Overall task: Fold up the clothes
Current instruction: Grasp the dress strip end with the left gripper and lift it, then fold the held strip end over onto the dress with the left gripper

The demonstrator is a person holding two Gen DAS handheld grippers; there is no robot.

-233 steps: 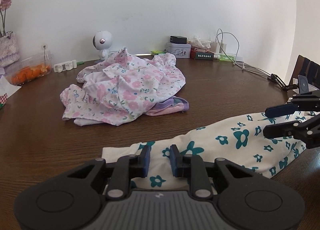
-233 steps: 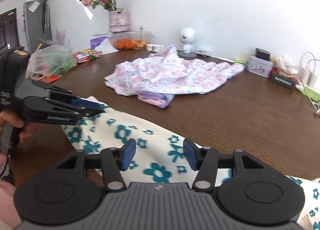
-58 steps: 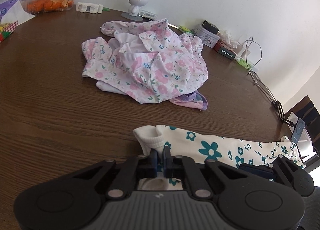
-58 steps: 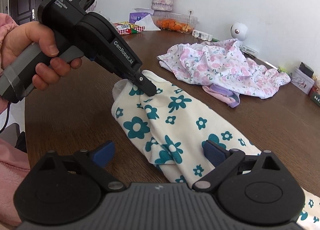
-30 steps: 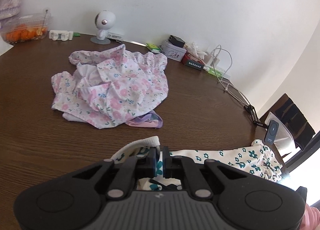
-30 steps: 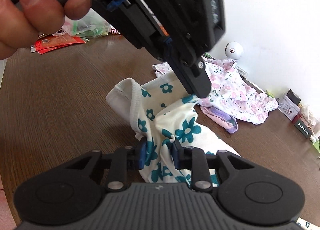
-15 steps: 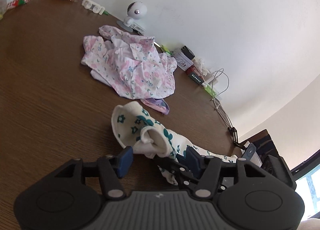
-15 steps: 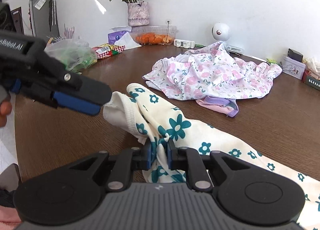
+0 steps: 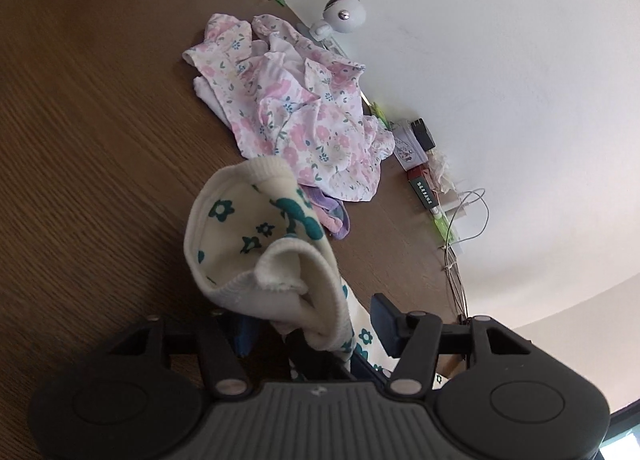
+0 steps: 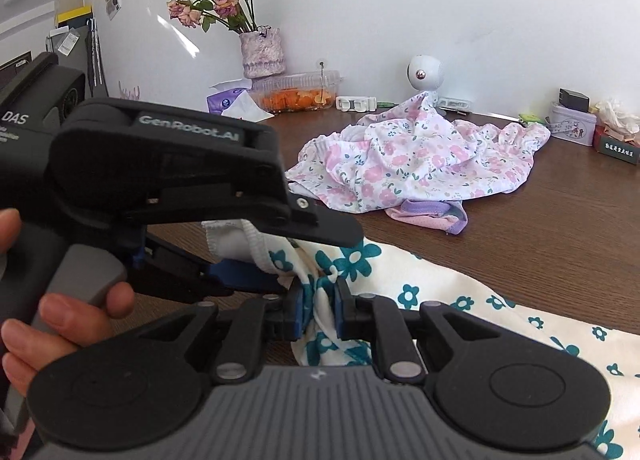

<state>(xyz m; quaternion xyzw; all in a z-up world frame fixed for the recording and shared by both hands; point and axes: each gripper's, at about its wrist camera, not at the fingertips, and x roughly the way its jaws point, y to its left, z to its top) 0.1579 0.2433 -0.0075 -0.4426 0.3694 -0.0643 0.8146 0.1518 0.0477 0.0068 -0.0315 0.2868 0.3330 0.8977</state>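
A brown wooden table (image 10: 540,244) is shown, on which the two garments lie. The pink floral garment (image 10: 416,155) is heaped, unfolded, toward the far side, well apart from the working edge. The cream garment with teal flowers (image 10: 460,300) is stretched along the near edge, with its ribbed cuff end (image 9: 280,272) lifted off the wood. A bunched part of this garment, just behind the cuff, is clamped between the nearly closed jaws of the right gripper (image 10: 318,310). The left gripper (image 9: 316,330), carried in a hand (image 10: 60,324), is placed around the ribbed end; its jaws are closing from about half width, the cloth lies between them, and no pad is seen pressing on it. The step in hand is judged to be a re-grip of the cuff end by the left gripper while the cloth is held by the right. For the next move, a firm pinch on the ribbed edge is called for, after which the end can be drawn over the rest of the garment.
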